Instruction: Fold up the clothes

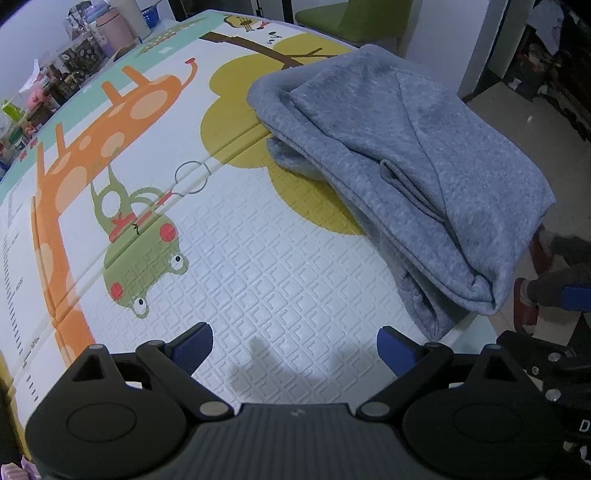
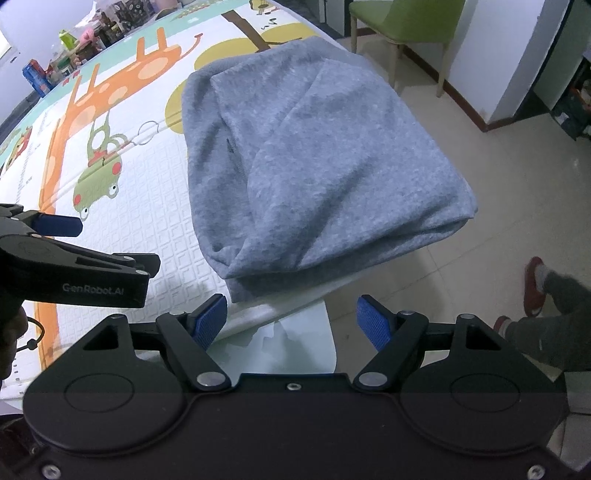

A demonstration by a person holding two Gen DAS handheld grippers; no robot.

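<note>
Here, grey garment [image 2: 314, 158] folded into thick bundle, rumpled, on play mat [image 2: 155, 206]

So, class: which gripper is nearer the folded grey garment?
Right. The right gripper hangs open just off the grey garment's near edge; the left gripper, also open, sits over bare mat beside it.

The folded garment [image 2: 314, 155] lies on the mat [image 2: 147, 229] at its right edge, a chair [image 2: 406, 18] behind.
</note>
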